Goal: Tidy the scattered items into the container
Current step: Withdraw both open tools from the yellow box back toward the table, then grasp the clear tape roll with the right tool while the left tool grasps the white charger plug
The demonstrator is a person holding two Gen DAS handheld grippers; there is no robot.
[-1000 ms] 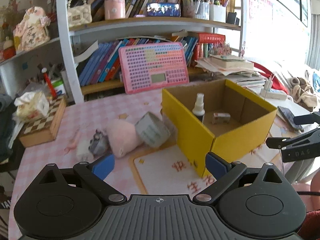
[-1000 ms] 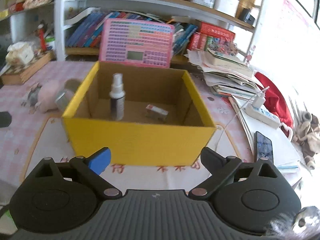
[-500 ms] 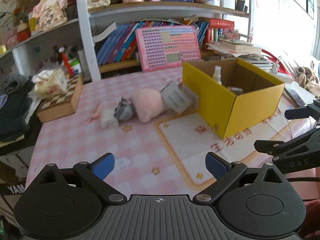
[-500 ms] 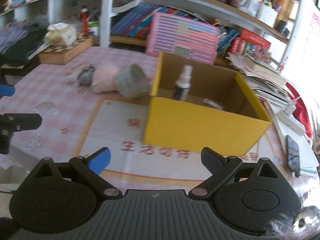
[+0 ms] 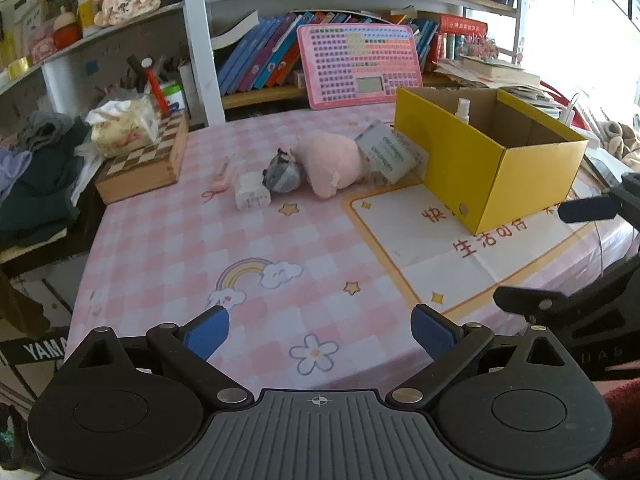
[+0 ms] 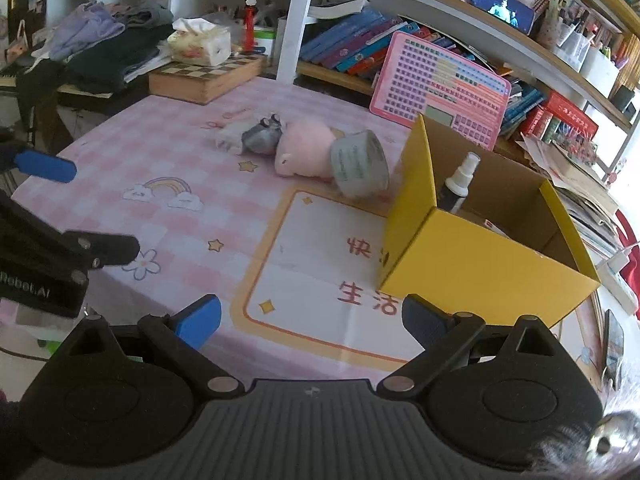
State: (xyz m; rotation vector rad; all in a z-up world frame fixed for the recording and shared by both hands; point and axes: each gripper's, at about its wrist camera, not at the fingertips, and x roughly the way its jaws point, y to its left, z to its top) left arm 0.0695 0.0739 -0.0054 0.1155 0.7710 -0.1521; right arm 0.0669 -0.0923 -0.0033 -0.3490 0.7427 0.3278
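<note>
A yellow cardboard box (image 5: 496,168) (image 6: 472,256) stands open on the pink checked table, with a spray bottle (image 6: 458,184) upright inside and a small flat item (image 6: 496,229) on its floor. Left of it lie a grey tape roll (image 5: 386,152) (image 6: 360,164), a pink plush (image 5: 332,162) (image 6: 304,146), a small grey toy (image 5: 282,172) (image 6: 262,136), a white block (image 5: 250,190) and pink scissors (image 5: 218,182). My left gripper (image 5: 318,330) is open and empty, low over the table's near edge. My right gripper (image 6: 312,318) is open and empty, in front of the box.
A chessboard box (image 5: 144,160) with a tissue pack (image 5: 122,126) sits at the far left. A pink keyboard toy (image 5: 364,64) leans on the bookshelf behind. A white mat with orange border (image 6: 320,272) lies under the box. Papers and a phone (image 6: 612,344) lie at right.
Both grippers have pulled back from the box toward the near table edge, staying open. The box and scattered items now look farther away. Nothing was picked up.
</note>
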